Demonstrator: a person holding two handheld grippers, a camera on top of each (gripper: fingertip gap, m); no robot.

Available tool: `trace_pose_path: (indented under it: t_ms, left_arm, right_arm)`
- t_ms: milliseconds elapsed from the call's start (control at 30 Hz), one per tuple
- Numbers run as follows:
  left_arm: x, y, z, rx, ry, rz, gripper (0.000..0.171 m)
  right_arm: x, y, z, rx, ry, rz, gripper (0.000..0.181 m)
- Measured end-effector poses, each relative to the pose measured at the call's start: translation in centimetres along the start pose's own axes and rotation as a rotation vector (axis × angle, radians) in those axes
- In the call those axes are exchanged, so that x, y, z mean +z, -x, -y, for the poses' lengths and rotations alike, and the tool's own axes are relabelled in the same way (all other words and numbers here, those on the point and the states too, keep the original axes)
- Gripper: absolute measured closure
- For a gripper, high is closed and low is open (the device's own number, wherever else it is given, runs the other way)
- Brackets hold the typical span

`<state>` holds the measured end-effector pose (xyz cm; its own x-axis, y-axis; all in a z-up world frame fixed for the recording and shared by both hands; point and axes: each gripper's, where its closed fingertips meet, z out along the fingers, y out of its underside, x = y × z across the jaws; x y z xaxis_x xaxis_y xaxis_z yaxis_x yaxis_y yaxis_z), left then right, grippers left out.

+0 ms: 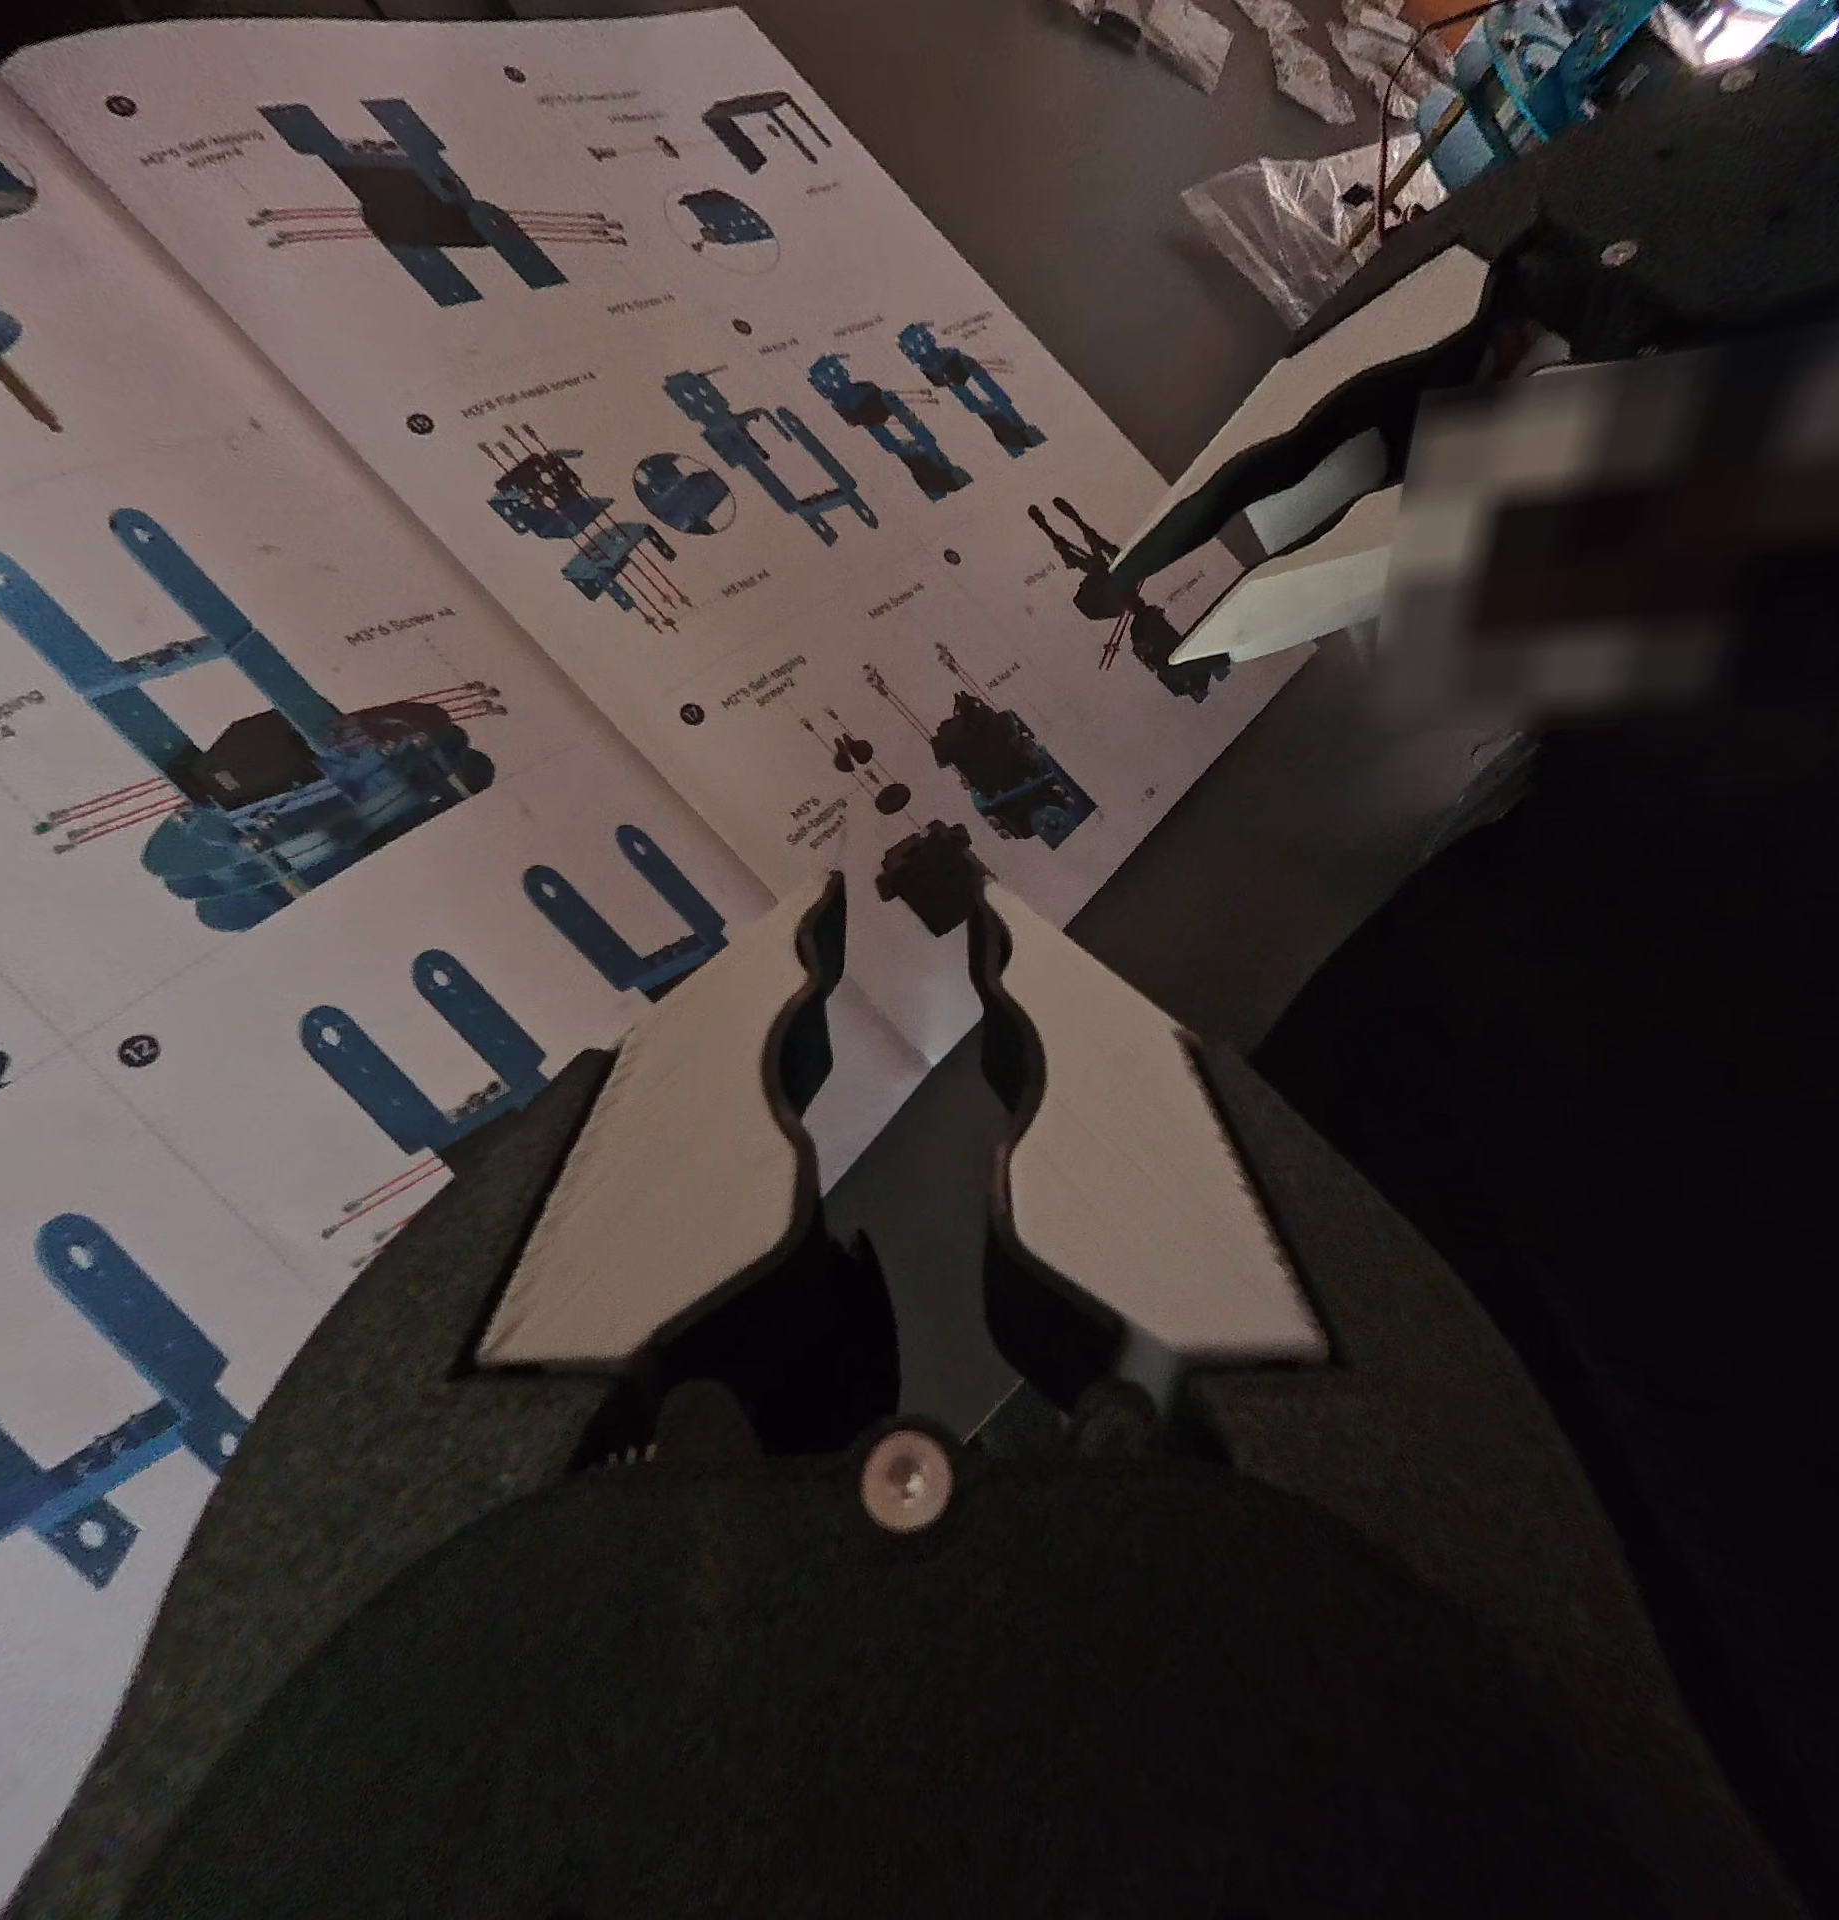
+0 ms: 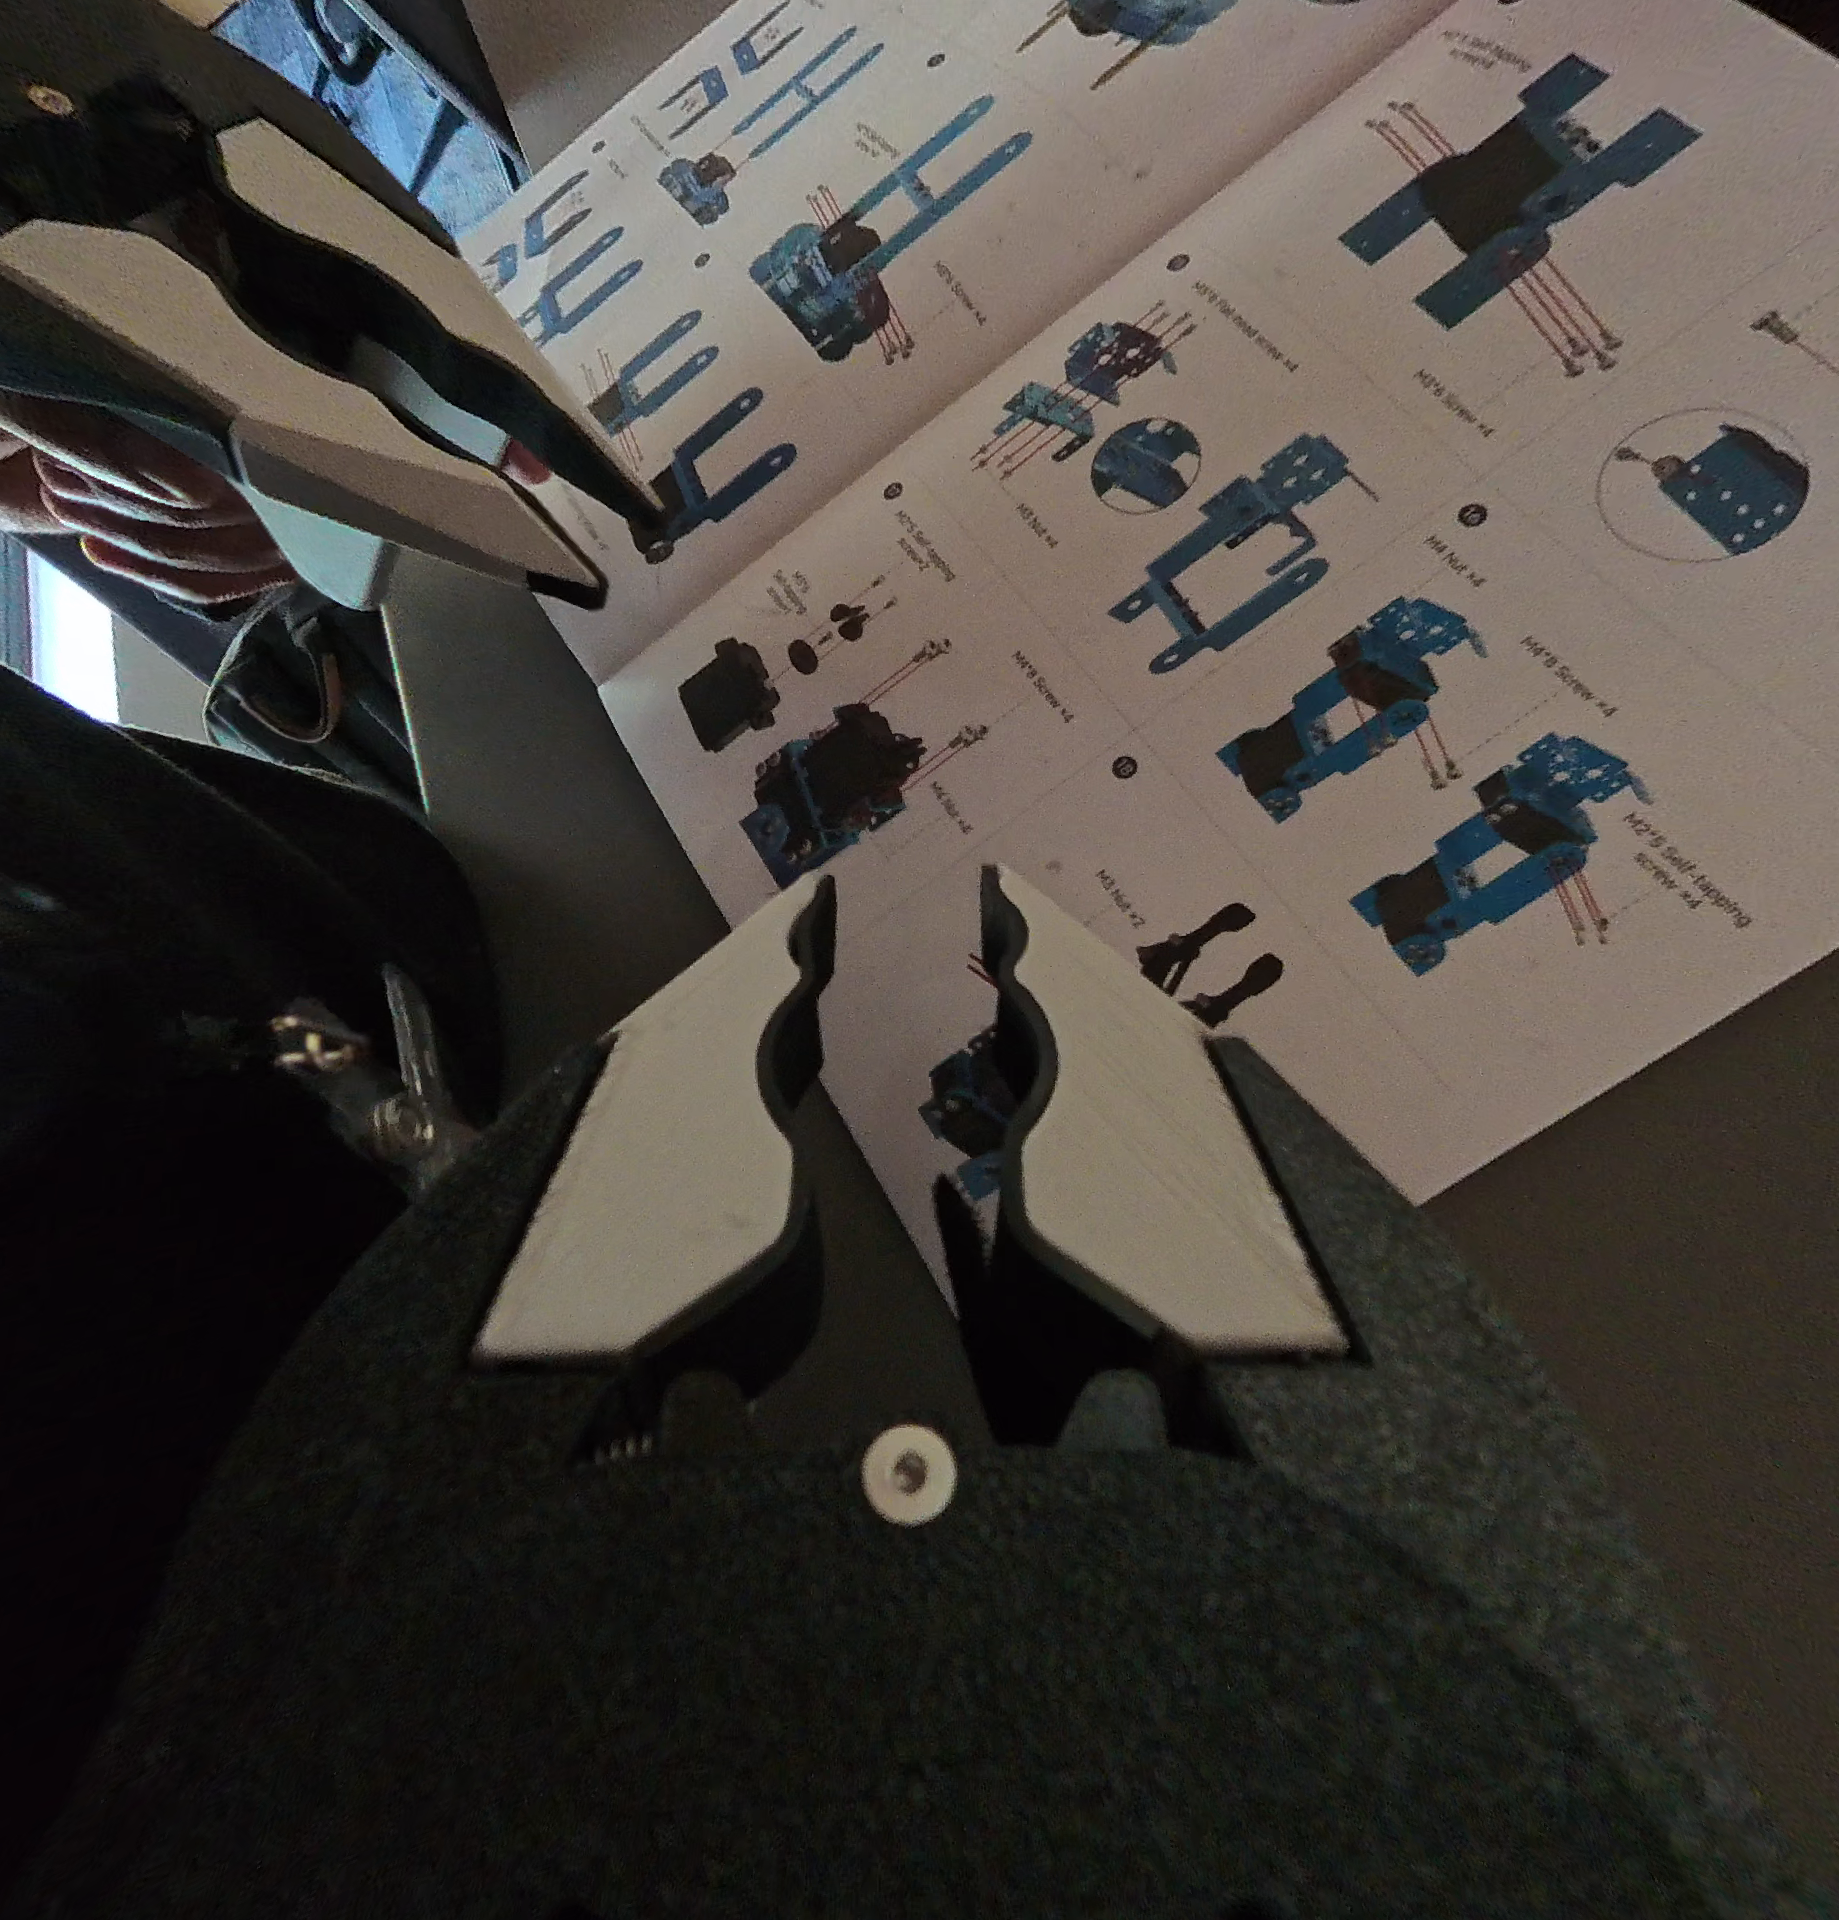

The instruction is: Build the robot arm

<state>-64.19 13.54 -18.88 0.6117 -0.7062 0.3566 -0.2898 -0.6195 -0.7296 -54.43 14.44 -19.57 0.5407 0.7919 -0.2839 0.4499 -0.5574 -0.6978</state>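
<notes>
My left hand-held gripper (image 1: 915, 894) hovers with jaws apart and empty over the near corner of the open booklet (image 1: 395, 499), which lies flat on the grey table (image 1: 1050, 177). At two o'clock my right hand-held gripper (image 1: 1154, 603) has its tips apart over the booklet's right edge, gripping nothing. I judge low, slow moves best here, as thin paper creases easily. Far off at one o'clock lie clear plastic bags (image 1: 1279, 229) and a blue assembly (image 1: 1517, 94).
</notes>
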Motion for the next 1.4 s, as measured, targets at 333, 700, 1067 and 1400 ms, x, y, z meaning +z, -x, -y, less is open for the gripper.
trace_pose_path:
  t_ms: [333, 700, 1067, 1400]
  left_arm:
    - [1.1, 0.2, 0.6, 0.021, 0.029, -0.016, 0.15]
    - [1.4, 0.3, 0.7, 0.03, 0.055, -0.017, 0.15]
    - [0.1, -0.6, -1.5, 0.041, 0.145, -0.066, 0.148]
    - [-0.6, -1.2, -1.6, -0.008, 0.116, -0.081, 0.149]
  right_arm:
    - [-0.4, -0.8, -0.5, 0.037, -0.007, -0.007, 0.154]
    - [-0.5, -1.0, -0.5, 0.048, -0.014, 0.004, 0.154]
    - [0.0, -0.2, -0.7, 0.023, 0.009, 0.034, 0.154]
    - [0.3, 0.2, -0.6, 0.009, 0.019, 0.046, 0.154]
